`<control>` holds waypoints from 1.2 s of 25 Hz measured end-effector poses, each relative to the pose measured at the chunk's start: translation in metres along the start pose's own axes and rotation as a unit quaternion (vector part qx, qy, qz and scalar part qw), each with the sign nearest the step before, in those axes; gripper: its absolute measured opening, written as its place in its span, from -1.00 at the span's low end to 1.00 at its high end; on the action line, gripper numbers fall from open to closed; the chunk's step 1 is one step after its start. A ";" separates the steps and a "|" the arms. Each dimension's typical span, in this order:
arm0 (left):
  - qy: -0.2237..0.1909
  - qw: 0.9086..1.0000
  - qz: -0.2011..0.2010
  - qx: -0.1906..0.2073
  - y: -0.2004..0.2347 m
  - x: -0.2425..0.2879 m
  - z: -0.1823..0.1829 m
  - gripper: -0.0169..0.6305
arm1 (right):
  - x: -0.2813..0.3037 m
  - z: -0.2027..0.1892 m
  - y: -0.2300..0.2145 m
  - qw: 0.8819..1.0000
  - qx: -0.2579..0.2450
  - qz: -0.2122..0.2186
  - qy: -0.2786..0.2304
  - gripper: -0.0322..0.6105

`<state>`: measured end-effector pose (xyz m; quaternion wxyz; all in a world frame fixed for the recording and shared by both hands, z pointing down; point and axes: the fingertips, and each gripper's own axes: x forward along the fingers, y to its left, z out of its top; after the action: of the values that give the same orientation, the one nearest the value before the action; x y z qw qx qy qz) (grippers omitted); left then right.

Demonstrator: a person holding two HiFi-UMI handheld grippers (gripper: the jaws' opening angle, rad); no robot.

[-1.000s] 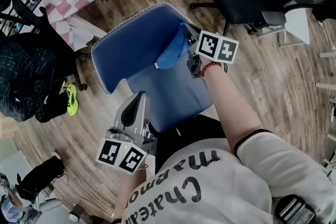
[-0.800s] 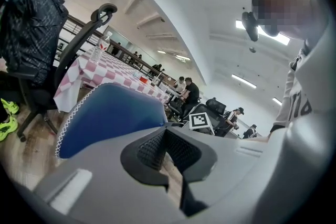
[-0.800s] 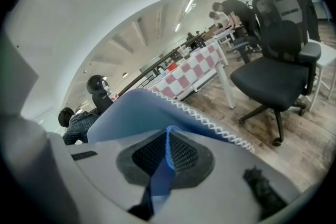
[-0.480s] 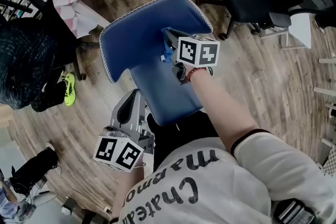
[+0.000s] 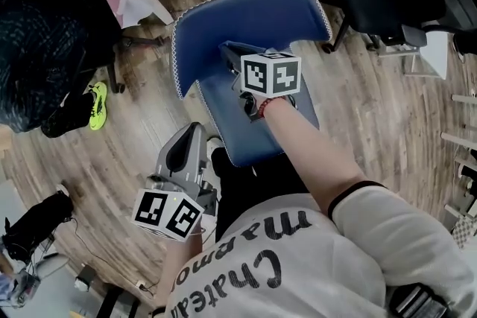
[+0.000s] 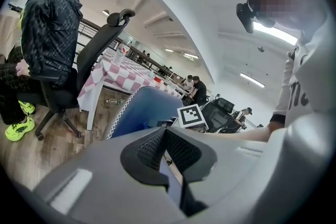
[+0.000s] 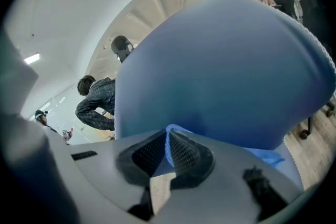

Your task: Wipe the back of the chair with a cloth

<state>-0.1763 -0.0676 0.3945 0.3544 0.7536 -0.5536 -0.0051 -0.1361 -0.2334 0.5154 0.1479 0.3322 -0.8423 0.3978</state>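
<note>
- Blue cloth [image 7: 266,155] is pinched in the right gripper [image 7: 168,150], whose jaws are clamped tight on a fold of it.
- Cloth and jaw tips lie against the blue padded chair back with white stitched edging [image 5: 253,15].
- The left gripper [image 5: 191,136], jaws closed together and empty, hangs at 7 o'clock from the chair back, apart from it.
</note>
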 end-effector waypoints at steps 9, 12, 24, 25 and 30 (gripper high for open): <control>0.016 1.000 -0.011 -0.003 0.039 -0.015 0.006 -0.93 | 0.035 -0.029 0.045 1.000 -0.004 0.023 0.014 -0.82; 0.026 0.999 -0.022 0.002 0.044 -0.015 0.007 -0.93 | 0.038 -0.036 0.049 1.000 0.004 0.022 0.013 -0.82; 0.040 0.999 -0.032 0.002 0.044 -0.003 0.006 -0.93 | 0.048 -0.069 0.072 0.996 -0.002 0.055 0.065 -0.82; 0.039 0.999 -0.031 0.000 0.042 0.000 0.006 -0.93 | 0.048 -0.071 0.073 0.996 -0.005 0.060 0.072 -0.82; 0.033 0.999 -0.026 -0.004 0.028 0.015 0.006 -0.93 | 0.046 -0.057 0.058 0.994 -0.009 0.070 0.078 -0.82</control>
<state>-0.1963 -0.0870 0.4114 0.3747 0.7660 -0.5223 0.0085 -0.2103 -0.1833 0.5419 0.1881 0.2385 -0.8532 0.4240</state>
